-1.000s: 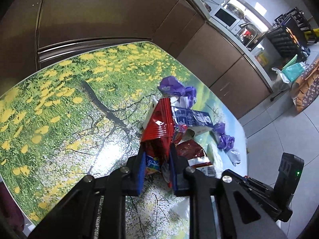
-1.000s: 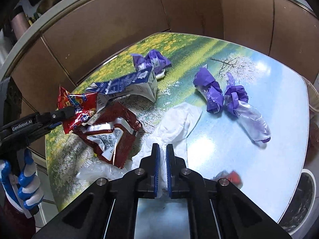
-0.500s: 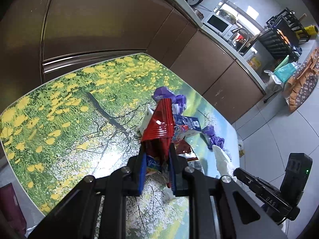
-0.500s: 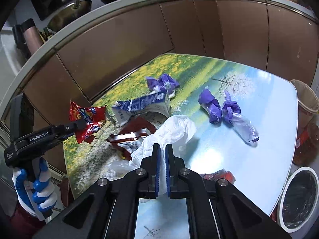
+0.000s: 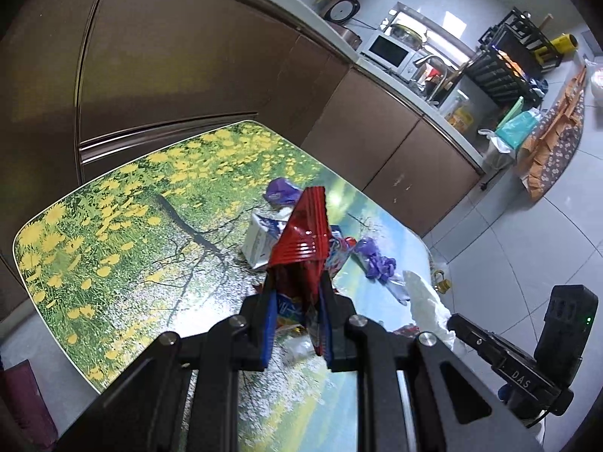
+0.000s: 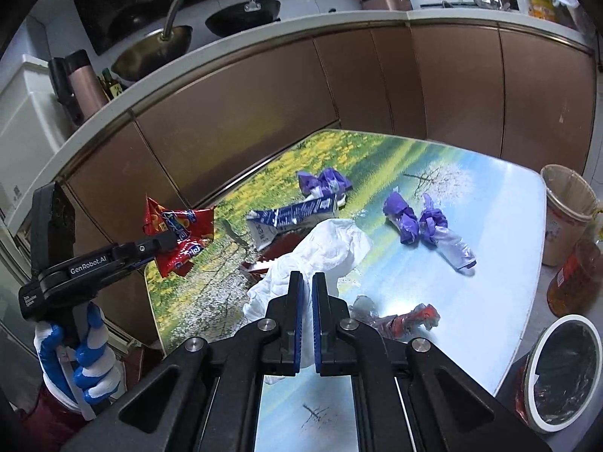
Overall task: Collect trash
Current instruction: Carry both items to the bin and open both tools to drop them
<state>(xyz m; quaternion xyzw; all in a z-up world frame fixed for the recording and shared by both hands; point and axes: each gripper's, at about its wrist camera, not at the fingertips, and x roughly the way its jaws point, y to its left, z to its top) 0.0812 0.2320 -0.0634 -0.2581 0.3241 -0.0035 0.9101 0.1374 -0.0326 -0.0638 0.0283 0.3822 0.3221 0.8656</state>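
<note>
Left claw (image 5: 296, 324) clamped on red snack bag (image 5: 301, 233), right claw (image 6: 306, 320) pinching white plastic bag (image 6: 324, 252); black-lined bin (image 6: 565, 373) low and rightward, nearer right claw.

My left gripper (image 5: 297, 324) is pitched downward, its jaws clamped on a red snack bag (image 5: 301, 233). My right gripper (image 6: 306, 316) is likewise pitched downward, jaws pinched on a white plastic bag (image 6: 324, 252). My gloved left hand (image 6: 81, 361) grips the handle.
</note>
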